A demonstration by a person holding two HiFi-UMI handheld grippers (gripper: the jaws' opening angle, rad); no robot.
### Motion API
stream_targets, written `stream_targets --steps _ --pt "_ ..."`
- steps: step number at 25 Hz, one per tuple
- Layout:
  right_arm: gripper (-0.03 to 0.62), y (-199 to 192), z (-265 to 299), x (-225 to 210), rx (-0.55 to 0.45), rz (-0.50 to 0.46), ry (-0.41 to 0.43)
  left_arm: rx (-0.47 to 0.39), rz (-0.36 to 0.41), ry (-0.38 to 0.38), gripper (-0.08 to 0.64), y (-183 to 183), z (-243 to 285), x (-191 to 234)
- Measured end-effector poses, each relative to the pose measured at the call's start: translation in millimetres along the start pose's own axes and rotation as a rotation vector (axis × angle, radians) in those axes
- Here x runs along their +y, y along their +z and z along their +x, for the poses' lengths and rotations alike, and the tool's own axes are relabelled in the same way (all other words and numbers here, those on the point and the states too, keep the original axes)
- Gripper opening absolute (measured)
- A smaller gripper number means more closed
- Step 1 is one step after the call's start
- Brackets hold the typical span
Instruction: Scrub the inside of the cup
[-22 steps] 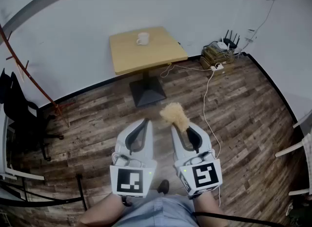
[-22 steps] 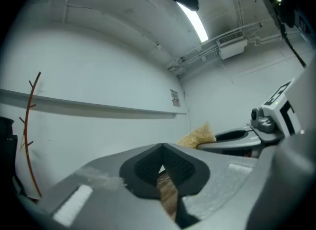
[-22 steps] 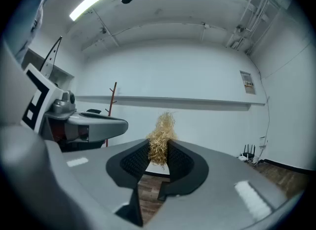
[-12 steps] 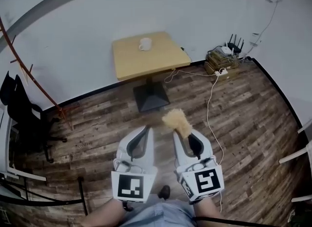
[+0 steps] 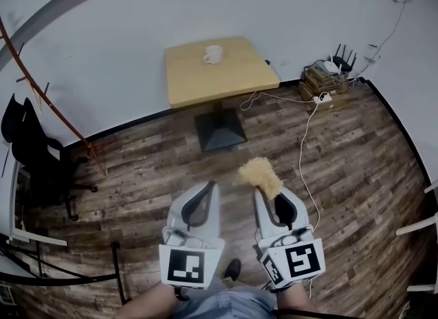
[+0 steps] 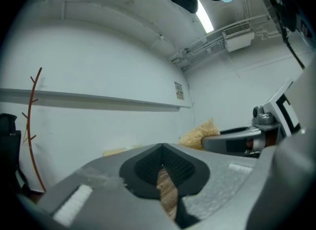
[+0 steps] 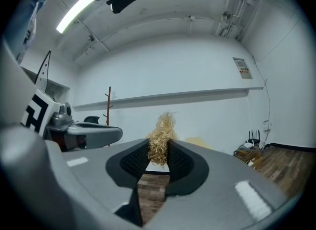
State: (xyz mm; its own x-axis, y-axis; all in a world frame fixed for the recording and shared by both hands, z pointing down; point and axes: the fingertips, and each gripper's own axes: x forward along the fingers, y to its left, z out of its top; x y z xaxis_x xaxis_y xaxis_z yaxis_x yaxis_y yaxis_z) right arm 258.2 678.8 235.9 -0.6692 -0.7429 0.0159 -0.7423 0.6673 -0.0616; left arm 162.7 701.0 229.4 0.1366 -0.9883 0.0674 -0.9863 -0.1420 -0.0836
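A white cup [image 5: 213, 54] stands near the back edge of a small square wooden table [image 5: 226, 78] against the far wall in the head view. My right gripper [image 5: 262, 192] is shut on a tan fibrous scrubber [image 5: 260, 174], whose tuft [image 7: 161, 135] sticks up from between the pads in the right gripper view. My left gripper [image 5: 210, 186] is shut with nothing in it; its pads [image 6: 170, 167] meet at the tip. Both grippers are held side by side over the floor, well short of the table.
The table stands on a black pedestal base [image 5: 219, 129] on wooden plank flooring. A stack of boxes with a router [image 5: 328, 74] and a white cable [image 5: 304, 146] lie at the right wall. A black chair [image 5: 31, 160] and a red coat stand [image 5: 41, 98] are at the left.
The table and cup have shifted right and slightly down in the head view. Both grippers sit a little lower and further right in the picture, still side by side.
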Motion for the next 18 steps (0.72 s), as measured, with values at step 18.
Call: stream_targets --steps 18 --pt "0.094 11.8 193.1 -46.7 0.018 -0.007 -0.041 -0.072 -0.024 -0.034 0.02 14.1 163.8 130.6"
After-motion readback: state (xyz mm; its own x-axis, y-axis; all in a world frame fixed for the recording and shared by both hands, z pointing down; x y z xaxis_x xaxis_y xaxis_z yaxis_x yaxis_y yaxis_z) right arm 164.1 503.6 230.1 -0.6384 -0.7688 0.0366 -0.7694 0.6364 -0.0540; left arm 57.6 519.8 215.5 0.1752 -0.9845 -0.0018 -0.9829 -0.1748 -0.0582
